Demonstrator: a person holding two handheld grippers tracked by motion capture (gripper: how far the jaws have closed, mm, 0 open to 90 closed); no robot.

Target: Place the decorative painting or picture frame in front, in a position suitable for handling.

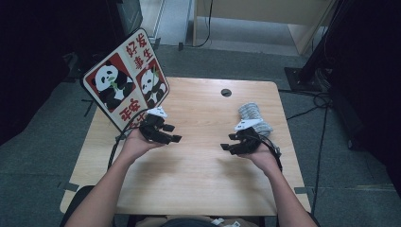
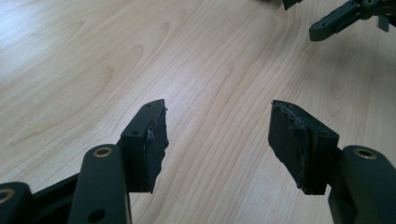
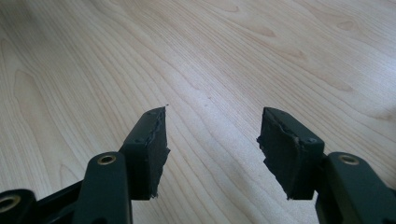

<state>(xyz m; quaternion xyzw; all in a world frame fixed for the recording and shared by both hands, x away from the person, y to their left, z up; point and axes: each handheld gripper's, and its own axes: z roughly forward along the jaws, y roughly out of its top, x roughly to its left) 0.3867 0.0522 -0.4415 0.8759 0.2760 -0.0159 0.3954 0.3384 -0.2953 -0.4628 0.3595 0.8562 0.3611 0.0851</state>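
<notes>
At the near edge of the wooden table [image 1: 198, 189] the person's forearms are seen coming in, each hand bearing a gripper above the tabletop. The left gripper [image 1: 172, 133] is held over the left half of the table, its jaws parted with nothing between them; in the left gripper view the left gripper [image 2: 217, 140] is seen over bare wood grain, and a jaw of the right gripper [image 2: 336, 21] is glimpsed at the upper right. The right gripper [image 1: 228, 142] is held over the right half, turned toward the left one, jaws likewise spread and empty, as confirmed in the right gripper view [image 3: 212, 144]. Just behind the right hand, a grey-and-white bundle [image 1: 253, 113] is lying on the table near its right edge. Farther back, a round cable hole [image 1: 226, 92] is set near the far edge. At the far left corner, a panda bag [image 1: 125, 80] printed with red characters is propped at a tilt, just beyond the left gripper.
</notes>
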